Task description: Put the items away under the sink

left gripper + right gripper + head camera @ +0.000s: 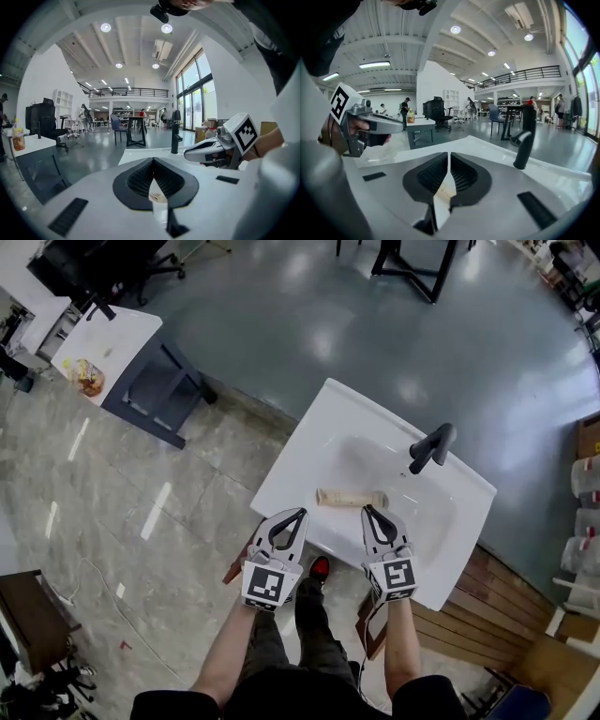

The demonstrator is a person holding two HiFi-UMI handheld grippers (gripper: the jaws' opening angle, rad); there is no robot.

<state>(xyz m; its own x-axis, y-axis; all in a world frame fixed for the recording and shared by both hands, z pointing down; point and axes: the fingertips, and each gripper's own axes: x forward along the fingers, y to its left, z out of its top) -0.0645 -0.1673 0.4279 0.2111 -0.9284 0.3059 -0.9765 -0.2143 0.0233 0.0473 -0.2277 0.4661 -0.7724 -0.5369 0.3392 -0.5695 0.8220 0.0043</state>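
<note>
Grey floor (281, 315), white sink (309, 437), tan roll (352, 498) inside by front edge, yet to be stowed. Left gripper (300, 514) and right gripper (367, 510) at that edge, fingers pressed together, empty.

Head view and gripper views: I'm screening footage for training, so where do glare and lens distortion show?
Head view: light glares in patches on the glossy grey floor, and the white sink is bright yet readable. Left gripper view and right gripper view: strong fisheye bending, black corners, and the ceiling lamps bloom.
</note>
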